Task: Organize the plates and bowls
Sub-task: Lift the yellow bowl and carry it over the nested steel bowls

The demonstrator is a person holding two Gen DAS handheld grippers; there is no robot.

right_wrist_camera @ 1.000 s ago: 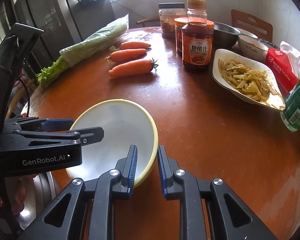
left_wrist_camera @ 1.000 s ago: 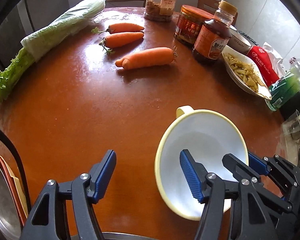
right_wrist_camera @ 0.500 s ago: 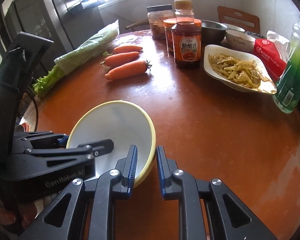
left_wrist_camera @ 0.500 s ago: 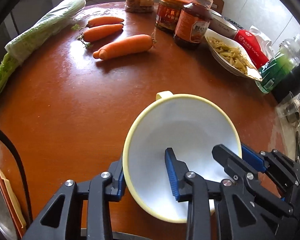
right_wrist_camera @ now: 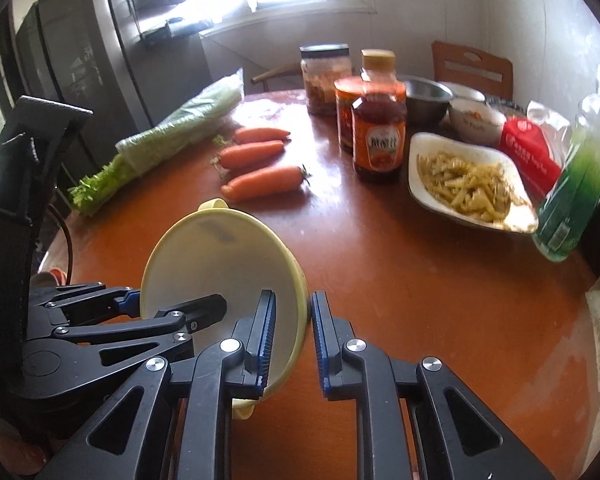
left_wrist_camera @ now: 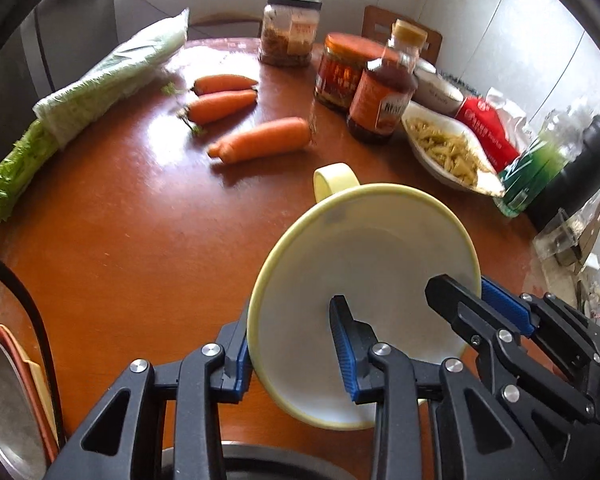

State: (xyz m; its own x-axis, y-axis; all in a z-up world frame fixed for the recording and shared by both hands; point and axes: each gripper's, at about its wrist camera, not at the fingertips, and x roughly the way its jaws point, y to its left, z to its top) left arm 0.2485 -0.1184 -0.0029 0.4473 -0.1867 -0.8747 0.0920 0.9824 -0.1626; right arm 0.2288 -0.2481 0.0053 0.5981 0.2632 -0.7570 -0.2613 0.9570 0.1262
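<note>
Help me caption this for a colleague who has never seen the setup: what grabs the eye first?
The yellow bowl, tipped up off the table in the foreground, with the left gripper and right gripper each shut on its rim from opposite sides. Behind it lie three carrots mid-table and bagged greens along the left edge. A dish of food sits to the right.

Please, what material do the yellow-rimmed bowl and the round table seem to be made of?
The yellow-rimmed bowl looks like plastic, perhaps melamine: matte whitish inside, pale yellow rim and moulded loop handle, soft dull sheen. Enamel cannot be excluded. The table seems lacquered wood or a wood-look laminate: red-brown, glossy, with bright window reflections near the carrots; which of the two is not clear.
</note>
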